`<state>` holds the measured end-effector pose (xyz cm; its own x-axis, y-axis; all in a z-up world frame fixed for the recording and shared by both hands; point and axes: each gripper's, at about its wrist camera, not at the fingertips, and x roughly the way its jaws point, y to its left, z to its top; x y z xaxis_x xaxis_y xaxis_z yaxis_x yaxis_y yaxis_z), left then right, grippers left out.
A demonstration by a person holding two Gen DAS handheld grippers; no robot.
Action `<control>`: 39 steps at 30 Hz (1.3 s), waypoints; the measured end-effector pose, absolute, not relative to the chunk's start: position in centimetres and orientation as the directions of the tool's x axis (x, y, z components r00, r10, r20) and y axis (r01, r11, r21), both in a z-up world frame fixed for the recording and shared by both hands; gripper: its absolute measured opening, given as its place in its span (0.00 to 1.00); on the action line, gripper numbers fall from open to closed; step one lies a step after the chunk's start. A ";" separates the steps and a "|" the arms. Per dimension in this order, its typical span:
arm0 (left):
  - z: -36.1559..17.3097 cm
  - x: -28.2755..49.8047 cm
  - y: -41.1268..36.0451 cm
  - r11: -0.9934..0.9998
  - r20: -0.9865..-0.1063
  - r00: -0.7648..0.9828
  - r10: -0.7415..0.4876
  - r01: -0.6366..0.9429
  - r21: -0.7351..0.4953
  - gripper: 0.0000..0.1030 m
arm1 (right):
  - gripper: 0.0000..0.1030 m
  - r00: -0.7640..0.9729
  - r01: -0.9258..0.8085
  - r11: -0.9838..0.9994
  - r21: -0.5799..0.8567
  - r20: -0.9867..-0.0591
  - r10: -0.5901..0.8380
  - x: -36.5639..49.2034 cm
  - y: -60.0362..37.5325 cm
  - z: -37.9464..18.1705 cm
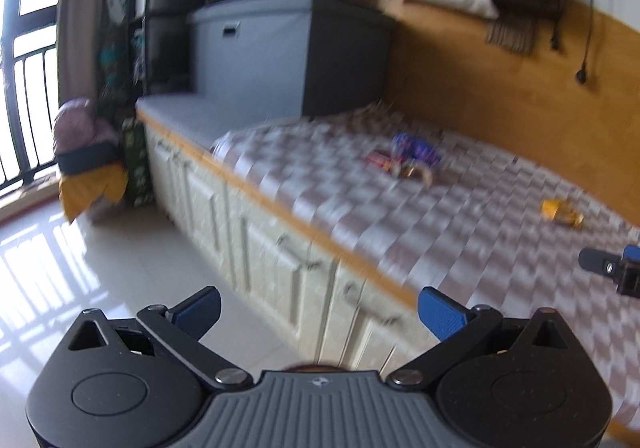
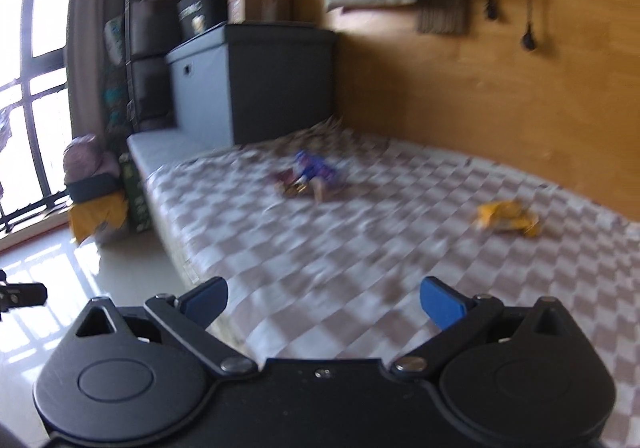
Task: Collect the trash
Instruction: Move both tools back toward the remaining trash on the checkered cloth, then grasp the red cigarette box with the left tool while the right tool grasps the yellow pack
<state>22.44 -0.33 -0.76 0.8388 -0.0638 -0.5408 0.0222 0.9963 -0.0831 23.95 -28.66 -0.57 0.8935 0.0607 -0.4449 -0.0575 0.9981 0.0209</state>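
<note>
Both tools spread wide, empty: left tool (image 1: 318,314), right tool (image 2: 324,302). Yellow wrapper (image 2: 508,219) on bed (image 2: 360,260), ahead-right of right tool, nearer it. Blue wrapper cluster (image 2: 310,175) farther, ahead-left; blurred.

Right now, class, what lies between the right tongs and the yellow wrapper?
Only bare checkered bedcover between right tongs and yellow wrapper, per the right wrist view.

The left gripper (image 1: 318,312) is held level, its two blue-padded fingers (image 1: 442,314) spread wide with nothing between them. The right gripper (image 2: 323,302) sits the same way, jaws wide apart and empty. Each shows at the edge of the other's view, so they are side by side.
</note>
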 end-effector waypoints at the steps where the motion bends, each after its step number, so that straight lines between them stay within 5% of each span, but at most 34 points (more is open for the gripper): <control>1: -0.3 22.8 -0.9 0.996 -0.524 0.849 -0.067 0.030 -0.079 1.00 | 1.00 0.901 -0.048 0.999 0.012 -0.431 0.048 24.1 -29.2 -0.3; 20: 1.4 32.4 -14.1 0.968 -0.415 0.878 -0.238 0.248 -0.029 1.00 | 1.00 0.927 0.158 0.987 -0.020 -0.343 -0.155 27.6 -39.8 1.1; 39: -4.8 49.5 -15.3 0.936 -0.451 0.830 -0.329 0.351 -0.036 1.00 | 1.00 0.863 0.290 0.957 0.026 -0.440 -0.250 41.0 -48.8 -5.0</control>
<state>49.49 -15.29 -4.84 0.8297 -0.3286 -0.4512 0.3510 0.9357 -0.0360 40.96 -48.76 -4.96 0.8626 -0.2497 -0.4399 0.2901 0.9567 0.0258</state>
